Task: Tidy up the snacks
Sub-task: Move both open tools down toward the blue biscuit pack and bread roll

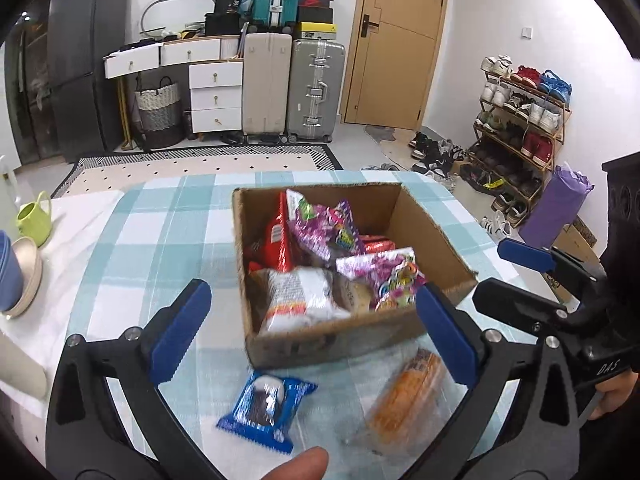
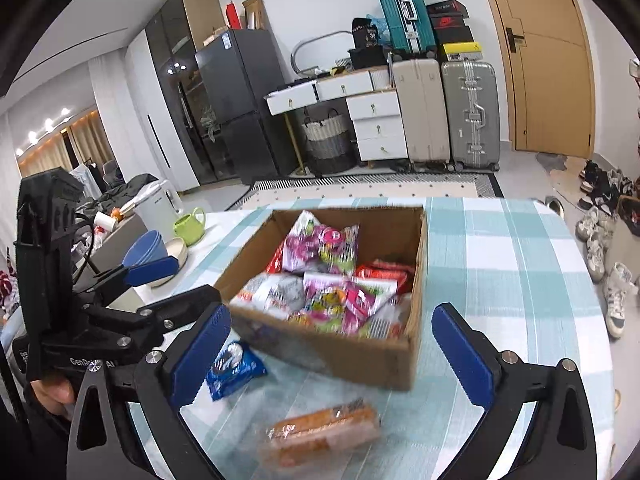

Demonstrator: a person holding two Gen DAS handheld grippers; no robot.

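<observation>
Two snack packs [image 1: 267,408] before left hand-held gripper [image 1: 312,332]

Free tablecloth [image 1: 160,240] lies ahead-left of the left gripper [image 1: 312,332]. The cardboard box [image 1: 340,340] blocks straight ahead; blue packet [image 1: 268,408] and orange packet [image 1: 404,396] lie between its fingers. Bowls [image 1: 24,276] stand far left.

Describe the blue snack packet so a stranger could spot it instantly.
Start at the cardboard box of snacks on the checked tablecloth. Two packets lie on the cloth outside its near wall. The blue snack packet is the one at the box's left corner, shiny blue with a white-and-dark picture, unlike the orange clear-wrapped packet beside it.
</observation>
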